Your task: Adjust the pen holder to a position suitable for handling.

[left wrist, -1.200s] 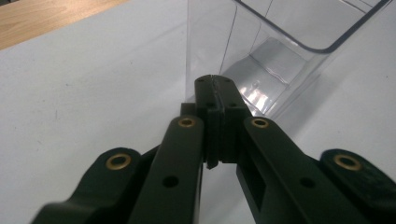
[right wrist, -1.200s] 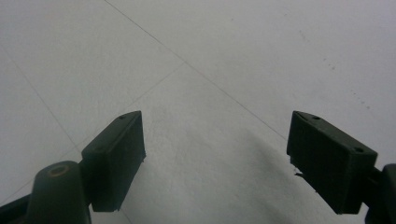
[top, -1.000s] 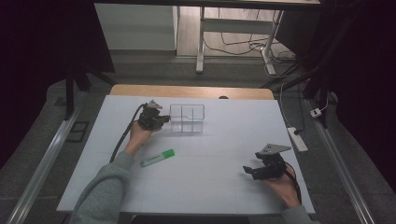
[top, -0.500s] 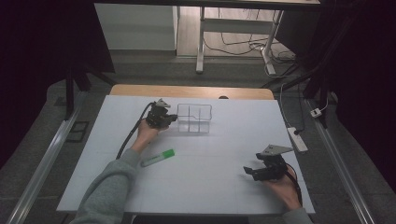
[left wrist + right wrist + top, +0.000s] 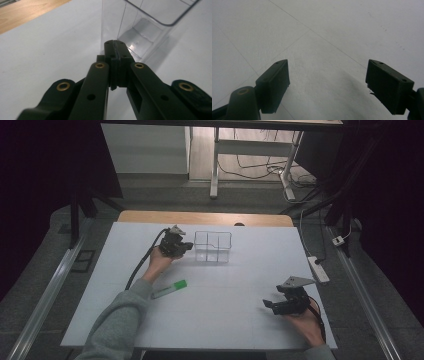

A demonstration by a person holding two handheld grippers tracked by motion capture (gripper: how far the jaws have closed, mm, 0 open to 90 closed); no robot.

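A clear plastic box (image 5: 213,246) with several compartments stands at the far middle of the white table (image 5: 225,330). My left gripper (image 5: 188,245) is shut with nothing between its jaws, and its tip is at the box's left wall. In the left gripper view the closed tip (image 5: 113,43) is at the near corner of the clear box (image 5: 150,25); whether it touches, I cannot tell. A green marker (image 5: 170,289) lies on the table nearer the person, below the left hand. My right gripper (image 5: 270,304) rests open at the front right, and its jaws (image 5: 328,70) frame bare table.
A wooden strip (image 5: 200,217) runs along the table's far edge. A white power strip (image 5: 318,268) lies on the floor past the right edge. Metal rails flank the table on both sides. The left gripper's cable (image 5: 142,265) trails back beside the forearm.
The left gripper and the clear box have both shifted a little to the right across the table. The right gripper and the green marker have stayed where they were.
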